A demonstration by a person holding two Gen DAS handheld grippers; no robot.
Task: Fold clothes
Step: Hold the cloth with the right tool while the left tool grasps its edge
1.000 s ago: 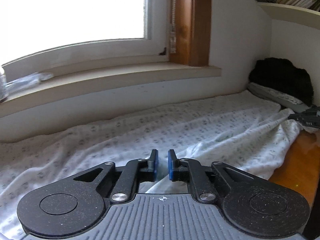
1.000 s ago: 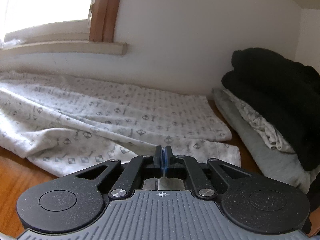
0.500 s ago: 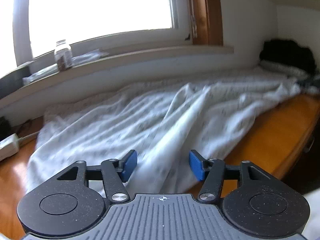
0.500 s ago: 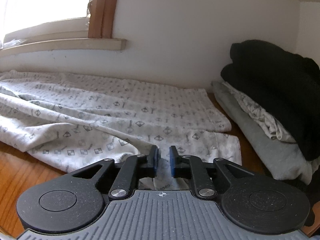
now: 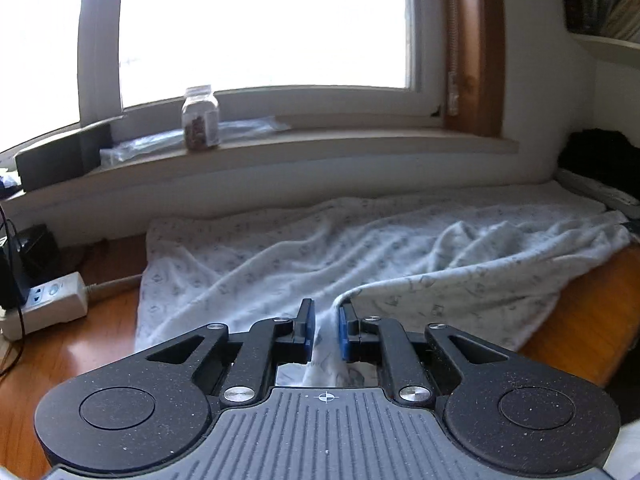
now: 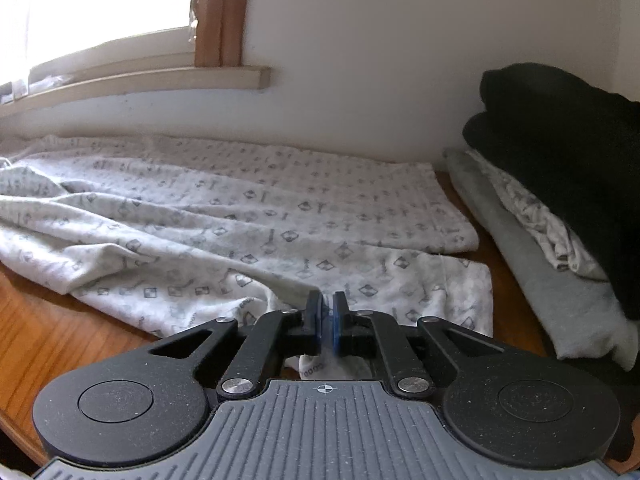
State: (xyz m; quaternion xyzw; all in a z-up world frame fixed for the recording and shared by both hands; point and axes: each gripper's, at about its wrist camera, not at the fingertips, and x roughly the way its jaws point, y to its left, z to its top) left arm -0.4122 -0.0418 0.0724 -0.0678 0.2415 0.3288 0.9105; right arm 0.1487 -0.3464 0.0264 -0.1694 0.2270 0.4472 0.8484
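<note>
The white printed cloth (image 5: 400, 248) lies spread and rumpled on the brown wooden surface (image 5: 580, 320), running along under the window sill (image 5: 320, 148). Its far edge sits against the wall and its near edge is bunched up in soft hills.

The left gripper (image 5: 325, 332) is at the near edge of the cloth. Its blue fingers (image 5: 308, 328) are closing, and a fold of the cloth stands up between them. A small gap shows on each side of that fold, so they do not seem to be pinching it yet.

The right gripper (image 6: 327, 328) is at the near right corner of the same cloth (image 6: 240, 220). Its fingers (image 6: 314, 322) are pressed nearly together, with the cloth edge nipped between them.

To do this step well, I think the left fingers should get a good firm bite on the edge before any lifting. Then both hands should lift together and pull a little apart, so the cloth goes flat and the wrinkles fall out.

A pile of folded clothes (image 6: 560, 168) sits to the far right, with a black one on top. A jar (image 5: 200, 120) stands on the sill, and a white power strip (image 5: 44, 300) lies at the left. The cloth should stay away from those.
</note>
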